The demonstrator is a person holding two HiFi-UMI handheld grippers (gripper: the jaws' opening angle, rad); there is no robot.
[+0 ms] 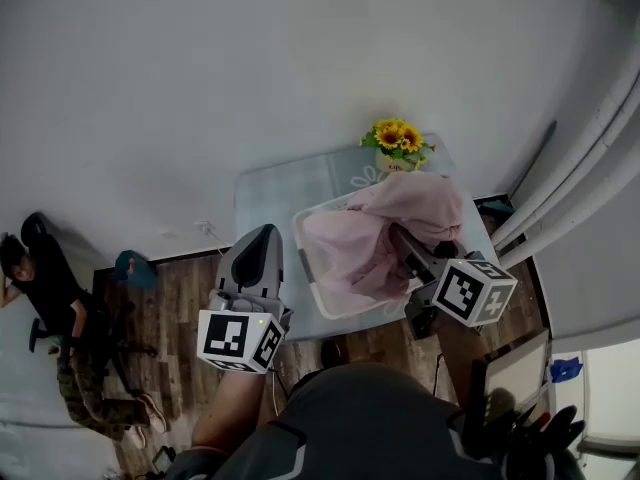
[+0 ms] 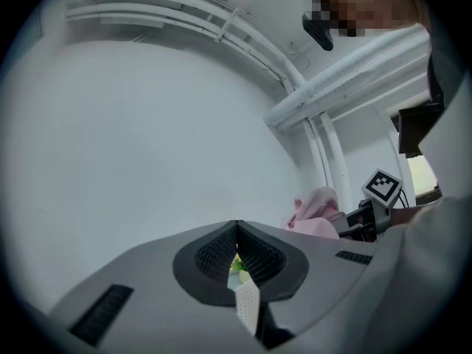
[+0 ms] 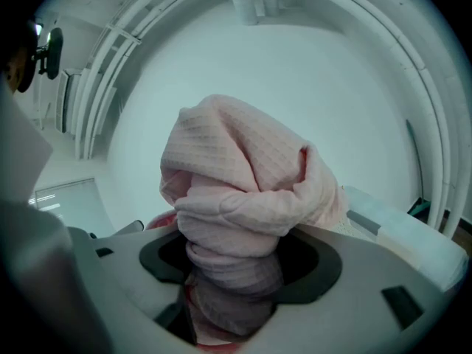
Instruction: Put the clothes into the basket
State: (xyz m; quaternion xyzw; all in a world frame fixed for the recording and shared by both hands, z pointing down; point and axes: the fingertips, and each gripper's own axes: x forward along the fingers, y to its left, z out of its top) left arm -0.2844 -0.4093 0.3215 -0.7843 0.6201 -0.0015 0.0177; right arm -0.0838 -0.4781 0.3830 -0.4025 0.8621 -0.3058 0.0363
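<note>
One pink garment [image 1: 385, 233] sits bunched between the jaws of the right gripper [image 3: 236, 268], which clamp a thick wad of it. Its folds drape over the white basket [image 1: 303, 248] on the pale surface [image 1: 270, 193]. Sunflowers [image 1: 398, 140] stand just behind the basket. Near the surface's left edge, the left gripper [image 1: 262, 236] has its jaws together, holding nothing.

I stand in a bare room with plain white walls [image 1: 250, 58] and a wood-plank floor [image 1: 180, 298], more a studio or office than a lived-in home. White pipes [image 1: 590, 158] run along the wall on my right, and a person [image 1: 50, 288] sits off to my left. The homely touches are on a small pale worktop [image 1: 265, 198]: sunflowers [image 1: 398, 140] at its far edge, and a white basket [image 1: 305, 248] with a pink garment [image 1: 400, 218] draped over it.
</note>
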